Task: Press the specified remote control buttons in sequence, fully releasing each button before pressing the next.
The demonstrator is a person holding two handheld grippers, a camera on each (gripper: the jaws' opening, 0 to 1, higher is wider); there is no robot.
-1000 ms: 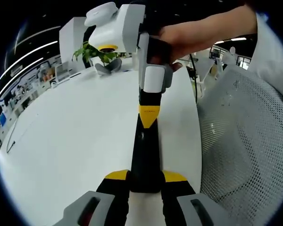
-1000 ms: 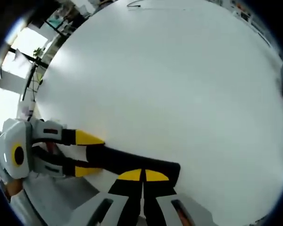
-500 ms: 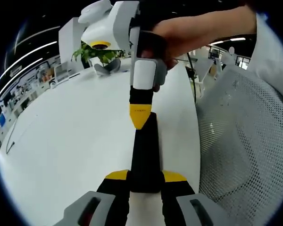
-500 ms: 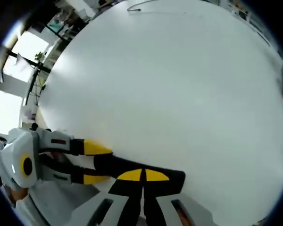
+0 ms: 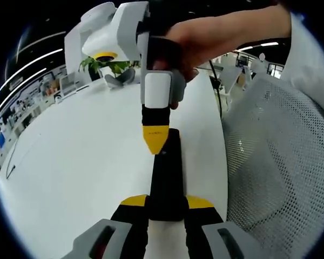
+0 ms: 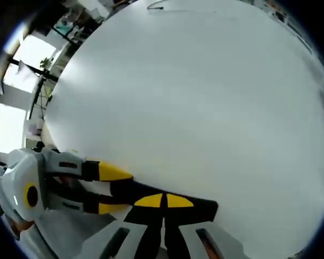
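A slim black remote control [image 5: 165,175] runs away from me in the left gripper view, and my left gripper [image 5: 166,202] is shut on its near end with a yellow-tipped jaw on each side. My right gripper [image 5: 155,141], held by a hand, comes down from above with its jaws shut and its yellow tip at the remote's far end; I cannot tell whether it touches. In the right gripper view, my right gripper [image 6: 164,200] stands shut over the remote control [image 6: 130,189]. There the left gripper [image 6: 112,190] holds the remote from the left.
A wide white table [image 5: 81,151] lies under everything. A grey mesh chair [image 5: 281,162] stands close on the right of the left gripper view. A potted plant [image 5: 105,63] is at the table's far end, and a thin cable [image 5: 11,164] lies far left.
The right gripper has come closer and moved left over the remote's far end. The left gripper keeps its hold on the remote.
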